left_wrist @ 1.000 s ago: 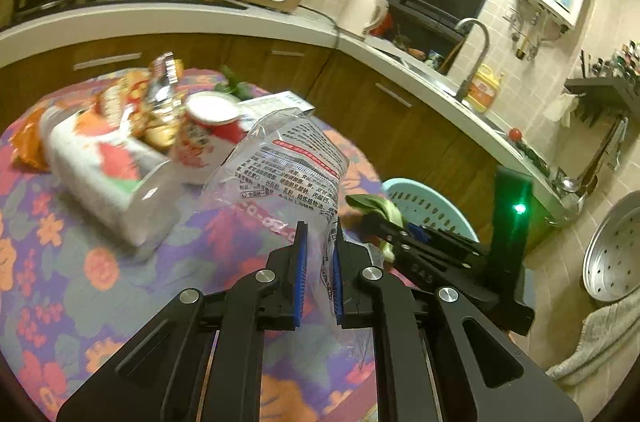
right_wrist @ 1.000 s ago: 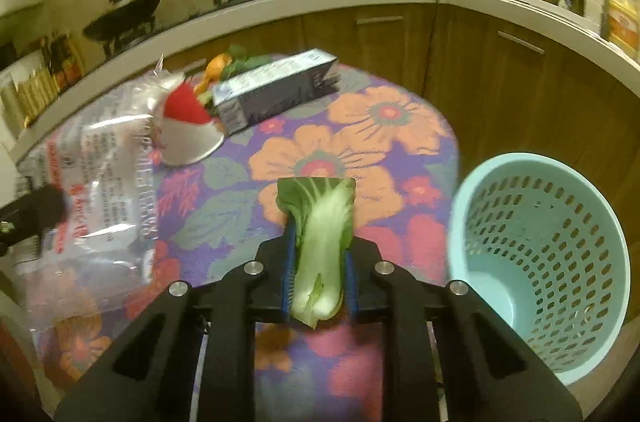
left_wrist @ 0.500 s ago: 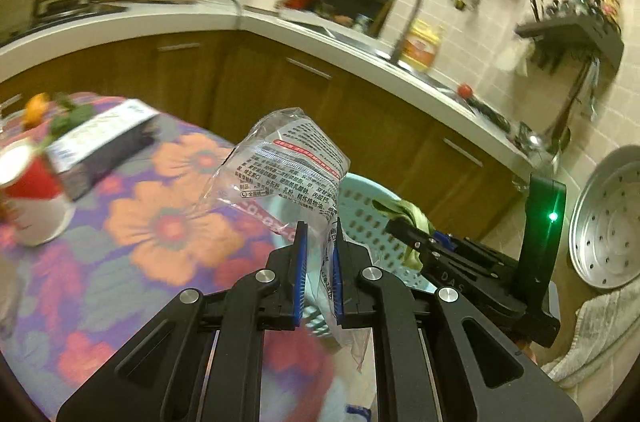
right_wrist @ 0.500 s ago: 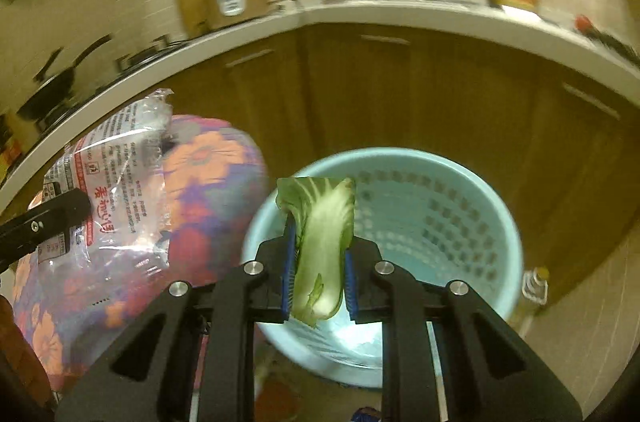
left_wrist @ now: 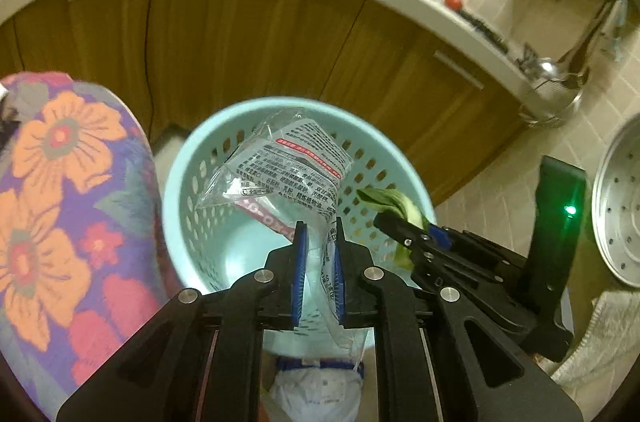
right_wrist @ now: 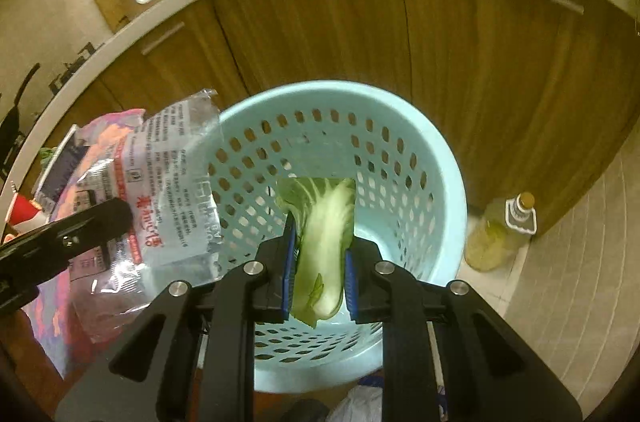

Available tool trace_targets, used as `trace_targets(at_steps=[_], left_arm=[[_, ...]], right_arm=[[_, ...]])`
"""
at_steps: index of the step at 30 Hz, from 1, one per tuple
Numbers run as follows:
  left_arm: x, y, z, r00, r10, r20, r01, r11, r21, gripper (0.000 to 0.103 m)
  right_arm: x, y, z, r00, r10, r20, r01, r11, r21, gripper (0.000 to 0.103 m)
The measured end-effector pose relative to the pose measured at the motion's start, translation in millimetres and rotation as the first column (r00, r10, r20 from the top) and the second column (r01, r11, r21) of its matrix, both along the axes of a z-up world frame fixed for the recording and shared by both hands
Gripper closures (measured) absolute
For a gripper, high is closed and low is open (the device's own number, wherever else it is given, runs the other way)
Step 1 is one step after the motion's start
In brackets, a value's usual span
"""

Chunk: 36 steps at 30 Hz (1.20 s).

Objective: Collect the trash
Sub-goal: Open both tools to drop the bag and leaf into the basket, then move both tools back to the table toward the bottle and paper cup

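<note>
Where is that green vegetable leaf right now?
The vegetable leaf is pinched in the right gripper, held above the open light-blue basket on the floor, with the clear plastic bag to its left.

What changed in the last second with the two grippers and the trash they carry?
Both grippers swung from over the flowered table to above the blue basket. Unchanged: the left gripper grips the clear plastic bag, the right gripper the cabbage leaf. Nothing released.

The right gripper (right_wrist: 318, 246) clamps a bok choy leaf (right_wrist: 326, 242) above the pale blue perforated basket (right_wrist: 400, 158). At nine o'clock, the left gripper (right_wrist: 120, 218) holds a clear printed plastic bag (right_wrist: 160, 206).
</note>
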<state>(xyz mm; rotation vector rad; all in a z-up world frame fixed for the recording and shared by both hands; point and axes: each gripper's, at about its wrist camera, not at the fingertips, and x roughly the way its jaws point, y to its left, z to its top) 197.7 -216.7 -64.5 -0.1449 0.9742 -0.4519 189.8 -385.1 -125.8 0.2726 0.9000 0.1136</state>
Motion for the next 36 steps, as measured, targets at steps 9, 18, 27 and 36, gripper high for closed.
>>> trace_targets(at_steps=[9, 18, 27, 36], left_arm=[[22.0, -2.5, -20.9, 0.999, 0.025, -0.037, -0.023, 0.998, 0.055, 0.08], [18.9, 7.7, -20.2, 0.998, 0.038, -0.039, -0.036, 0.998, 0.05, 0.059], [-0.7, 31.7, -0.2, 0.997, 0.079, 0.027, -0.079, 0.997, 0.004, 0.056], [-64.3, 80.3, 50.6, 0.958, 0.163, 0.236, -0.172, 0.985, 0.017, 0.046]], right_arm=[[11.2, 4.1, -10.8, 0.999, 0.008, -0.037, -0.008, 1.0, -0.001, 0.085], [4.8, -0.9, -5.7, 1.0, -0.009, -0.028, 0.009, 1.0, -0.016, 0.062], [-6.7, -0.1, 10.3, 1.0, -0.007, 0.011, 0.007, 1.0, 0.01, 0.06], [-31.9, 41.9, 66.9, 0.985, 0.074, 0.159, -0.074, 0.997, -0.003, 0.06]])
